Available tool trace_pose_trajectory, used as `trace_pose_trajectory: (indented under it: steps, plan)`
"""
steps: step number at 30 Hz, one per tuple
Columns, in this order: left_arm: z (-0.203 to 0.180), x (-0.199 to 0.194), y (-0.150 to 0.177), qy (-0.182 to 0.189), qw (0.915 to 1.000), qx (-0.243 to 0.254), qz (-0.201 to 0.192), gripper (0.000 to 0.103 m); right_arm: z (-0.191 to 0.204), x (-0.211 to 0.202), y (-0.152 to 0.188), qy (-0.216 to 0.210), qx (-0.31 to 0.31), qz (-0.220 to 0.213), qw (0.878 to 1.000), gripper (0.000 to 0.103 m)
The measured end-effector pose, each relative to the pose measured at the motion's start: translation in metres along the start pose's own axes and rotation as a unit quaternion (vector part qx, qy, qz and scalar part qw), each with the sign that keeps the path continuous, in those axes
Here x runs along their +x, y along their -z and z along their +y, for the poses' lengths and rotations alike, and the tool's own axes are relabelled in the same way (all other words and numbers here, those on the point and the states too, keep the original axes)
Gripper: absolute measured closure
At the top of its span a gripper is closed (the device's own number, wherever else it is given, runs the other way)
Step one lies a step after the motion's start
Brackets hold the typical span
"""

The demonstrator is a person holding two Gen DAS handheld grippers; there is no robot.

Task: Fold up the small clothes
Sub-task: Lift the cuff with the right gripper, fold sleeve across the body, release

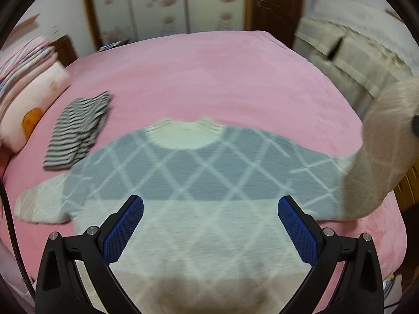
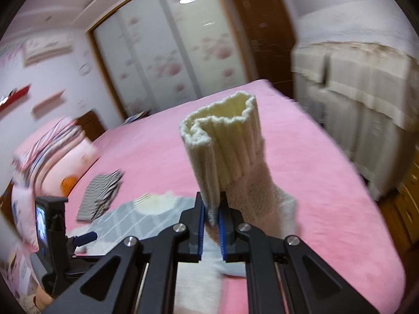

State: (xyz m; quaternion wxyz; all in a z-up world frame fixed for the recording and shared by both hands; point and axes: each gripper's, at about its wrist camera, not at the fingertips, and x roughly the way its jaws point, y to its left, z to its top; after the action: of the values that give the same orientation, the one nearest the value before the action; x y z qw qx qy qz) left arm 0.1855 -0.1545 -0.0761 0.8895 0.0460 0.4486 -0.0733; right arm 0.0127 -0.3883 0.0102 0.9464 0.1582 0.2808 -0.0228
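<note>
Knitted grey-and-cream diamond sweater (image 1: 183, 183) lying flat on fuzzy pink bedspread (image 1: 209, 73), right gripper (image 2: 212, 216) pinching its ribbed cuff (image 2: 225, 141) upright, left gripper (image 1: 210, 210) hovering wide apart, folded striped garment (image 1: 78, 128) lying far left.

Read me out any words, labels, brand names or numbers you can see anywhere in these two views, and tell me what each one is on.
None can be read.
Pillow: a small faint print on the case, too blurred to read.
Small screen on the left gripper's handle: lit, but too small to read.
Sweater, striped garment, pink bedspread and wardrobe doors: patterns only, no text visible.
</note>
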Motion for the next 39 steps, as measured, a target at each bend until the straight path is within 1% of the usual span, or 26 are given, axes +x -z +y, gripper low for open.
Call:
trace_pose_trajectory:
  steps: [4, 8, 9, 11, 13, 15, 16, 19, 23, 24, 26, 28, 29, 30, 31, 36, 39]
  plan:
    - [0.053, 0.001, 0.010, -0.022, 0.9994, -0.025, 0.001, 0.001, 0.054, 0.046, 0.009, -0.034, -0.040, 0.035, 0.998, 0.094]
    - [0.101, 0.014, 0.026, -0.032, 0.9978, -0.057, 0.017, 0.001, 0.106, 0.093, 0.042, -0.049, -0.077, 0.088, 0.992, 0.094]
    - [0.116, 0.021, 0.031, -0.032, 0.9966, -0.071, 0.026, 0.001, 0.118, 0.109, 0.053, -0.052, -0.089, 0.109, 0.989, 0.094]
    - [0.134, 0.030, 0.038, -0.029, 0.9948, -0.090, 0.038, 0.001, 0.136, 0.131, 0.077, -0.051, -0.107, 0.140, 0.983, 0.094]
    - [0.155, 0.039, 0.048, -0.026, 0.9925, -0.109, 0.050, 0.001, 0.143, 0.145, 0.098, -0.054, -0.119, 0.167, 0.977, 0.094]
    - [0.166, 0.047, 0.055, -0.027, 0.9906, -0.120, 0.061, 0.001, 0.156, 0.164, 0.120, -0.055, -0.133, 0.199, 0.969, 0.094]
    - [0.171, 0.050, 0.057, -0.027, 0.9900, -0.123, 0.063, 0.001, 0.161, 0.169, 0.127, -0.053, -0.141, 0.207, 0.967, 0.094]
    - [0.183, 0.054, 0.063, -0.025, 0.9887, -0.132, 0.066, 0.001, 0.178, 0.178, 0.148, -0.049, -0.159, 0.222, 0.961, 0.094]
    - [0.191, 0.058, 0.066, -0.015, 0.9877, -0.139, 0.070, 0.001, 0.196, 0.190, 0.163, -0.045, -0.170, 0.235, 0.956, 0.093]
    - [0.191, 0.059, 0.067, -0.010, 0.9876, -0.140, 0.071, 0.001, 0.198, 0.192, 0.169, -0.041, -0.180, 0.242, 0.953, 0.089]
    - [0.190, 0.060, 0.067, -0.003, 0.9876, -0.139, 0.073, 0.001, 0.202, 0.199, 0.173, -0.037, -0.186, 0.252, 0.949, 0.087]
    - [0.189, 0.061, 0.068, 0.009, 0.9877, -0.137, 0.076, 0.001, 0.200, 0.198, 0.175, -0.046, -0.183, 0.254, 0.949, 0.081]
    - [0.188, 0.061, 0.068, 0.015, 0.9876, -0.136, 0.077, 0.001, 0.199, 0.196, 0.175, -0.055, -0.177, 0.255, 0.949, 0.075]
    - [0.185, 0.062, 0.068, 0.023, 0.9872, -0.137, 0.079, 0.001, 0.196, 0.192, 0.174, -0.064, -0.170, 0.256, 0.949, 0.069]
    - [0.184, 0.062, 0.068, 0.028, 0.9870, -0.137, 0.079, 0.001, 0.194, 0.188, 0.173, -0.064, -0.168, 0.256, 0.950, 0.068]
    - [0.172, 0.065, 0.064, 0.054, 0.9863, -0.131, 0.084, 0.001, 0.181, 0.155, 0.173, -0.044, -0.191, 0.234, 0.952, 0.067]
    - [0.161, 0.071, 0.063, 0.082, 0.9831, -0.131, 0.097, 0.001, 0.166, 0.133, 0.170, -0.023, -0.195, 0.217, 0.956, 0.067]
